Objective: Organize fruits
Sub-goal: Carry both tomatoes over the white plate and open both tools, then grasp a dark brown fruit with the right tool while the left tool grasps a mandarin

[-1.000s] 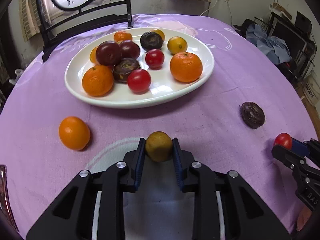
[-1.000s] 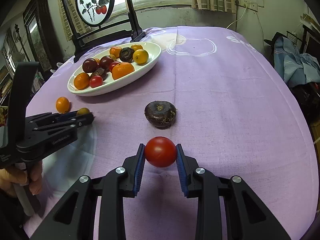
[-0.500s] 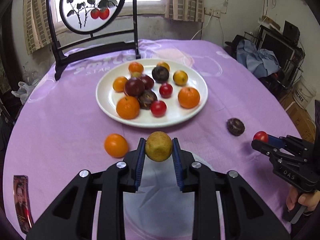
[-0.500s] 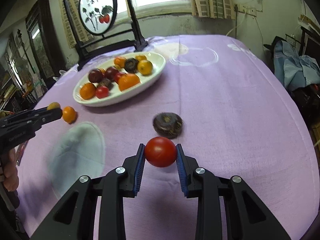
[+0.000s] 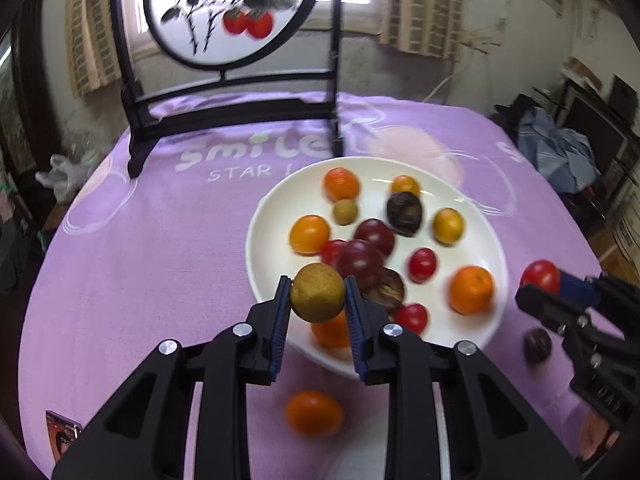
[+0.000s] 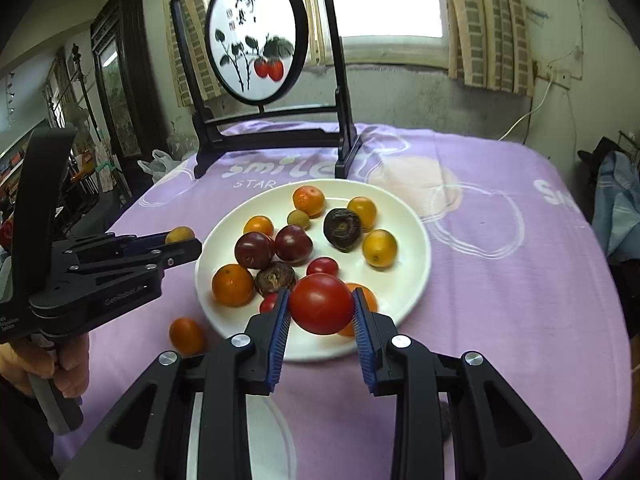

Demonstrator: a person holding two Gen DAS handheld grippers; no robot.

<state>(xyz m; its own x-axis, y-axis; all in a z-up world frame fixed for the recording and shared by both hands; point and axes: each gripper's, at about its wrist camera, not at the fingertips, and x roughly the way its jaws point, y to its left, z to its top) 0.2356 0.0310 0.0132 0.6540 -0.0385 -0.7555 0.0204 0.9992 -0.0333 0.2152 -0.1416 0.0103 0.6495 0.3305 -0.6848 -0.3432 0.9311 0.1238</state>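
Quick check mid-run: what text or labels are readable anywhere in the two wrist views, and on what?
"smile" over "STAR": white print on the purple tablecloth, partly hidden behind the plate.
Embossed lettering on the left gripper body: too blurred to read.
Black characters on the round painted screen: too small to read.

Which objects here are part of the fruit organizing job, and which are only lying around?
Part of the job:
- white plate
- red tomato in right hand-held gripper
- yellow-green fruit in left hand-held gripper
- loose orange
- dark fruit

Lying around:
- painted screen
- small card
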